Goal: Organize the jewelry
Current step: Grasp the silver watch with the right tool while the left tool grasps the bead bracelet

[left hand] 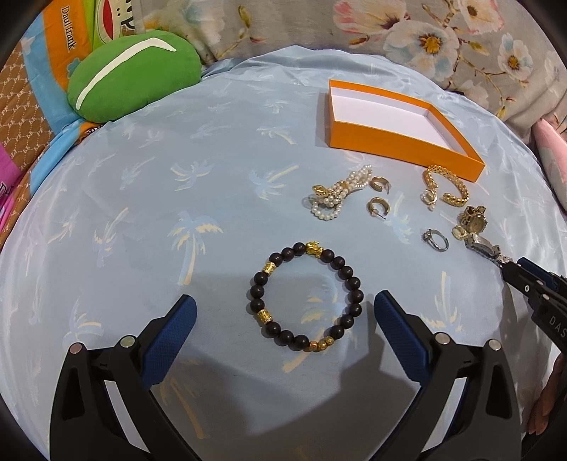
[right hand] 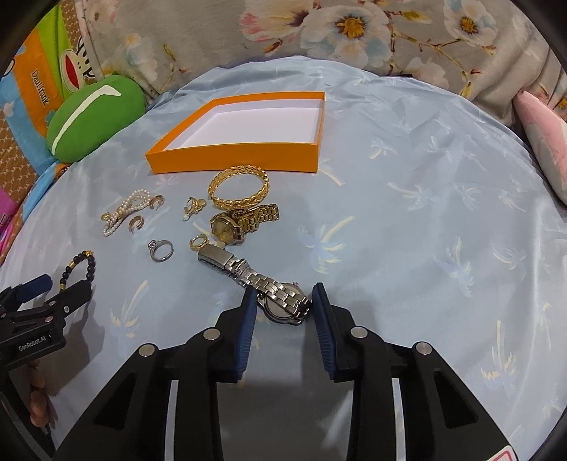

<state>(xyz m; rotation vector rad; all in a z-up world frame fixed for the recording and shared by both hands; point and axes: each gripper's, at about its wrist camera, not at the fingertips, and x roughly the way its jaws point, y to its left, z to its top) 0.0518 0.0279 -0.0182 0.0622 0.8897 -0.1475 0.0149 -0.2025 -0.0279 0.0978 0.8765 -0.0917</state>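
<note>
A dark bead bracelet (left hand: 305,297) with gold beads lies on the blue cloth between the wide-open fingers of my left gripper (left hand: 285,312). My right gripper (right hand: 284,299) has its pads on both sides of a silver watch (right hand: 283,301); its band (right hand: 226,260) trails away on the cloth. An empty orange box (right hand: 234,159) stands behind, also in the left wrist view (left hand: 400,142). Before it lie a gold bangle (right hand: 238,188), a gold watch (right hand: 241,218), a pearl strand (right hand: 122,209), gold hoop earrings (left hand: 379,207) and a silver ring (right hand: 161,250).
A green cushion (left hand: 131,78) lies at the back left on printed bedding. Floral fabric (right hand: 354,32) runs along the back. A pink pillow (right hand: 545,142) sits at the right edge. The blue palm-print cloth (right hand: 443,230) spreads to the right of the jewelry.
</note>
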